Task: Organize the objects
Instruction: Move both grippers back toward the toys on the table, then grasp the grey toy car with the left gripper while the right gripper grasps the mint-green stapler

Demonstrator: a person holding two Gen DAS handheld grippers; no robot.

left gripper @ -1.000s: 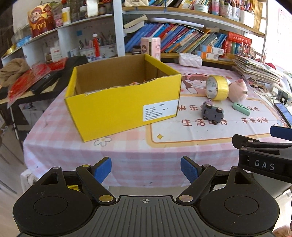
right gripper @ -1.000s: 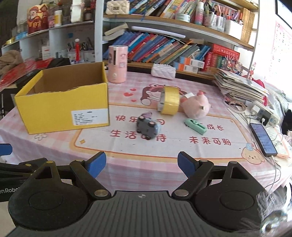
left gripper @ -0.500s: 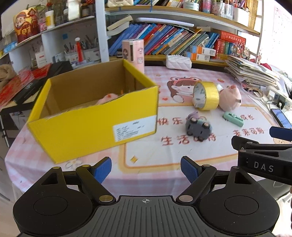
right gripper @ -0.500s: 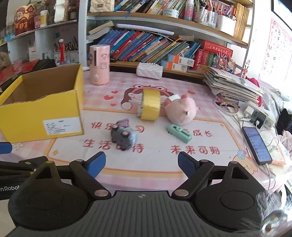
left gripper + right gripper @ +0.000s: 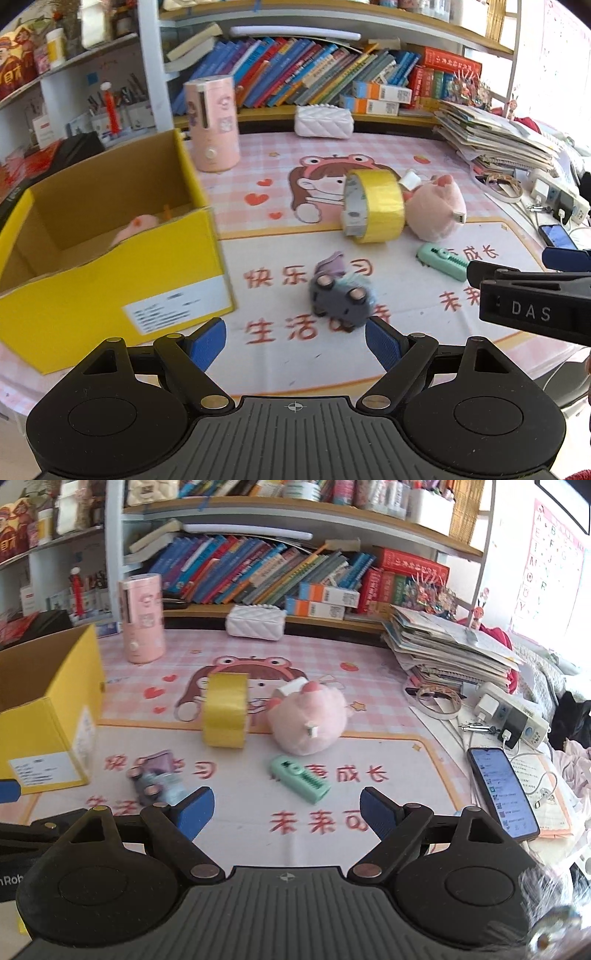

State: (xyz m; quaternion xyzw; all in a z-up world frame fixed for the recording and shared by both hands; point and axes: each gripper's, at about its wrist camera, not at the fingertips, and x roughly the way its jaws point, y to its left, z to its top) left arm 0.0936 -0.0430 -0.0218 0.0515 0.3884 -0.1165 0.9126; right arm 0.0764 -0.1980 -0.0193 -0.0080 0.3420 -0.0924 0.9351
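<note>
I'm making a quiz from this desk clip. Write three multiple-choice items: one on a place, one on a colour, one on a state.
1. Where is the mint green toy?
A. in the box
B. on the mat near the pink plush
C. on the shelf

2. What colour is the tape roll?
A. yellow
B. red
C. black

3. How is the right claw?
A. shut on the tape
B. open, holding nothing
C. shut on the plush

Answers: B, it lies just in front of the plush; A, its band is yellow; B, its fingers stand apart over the mat.
</note>
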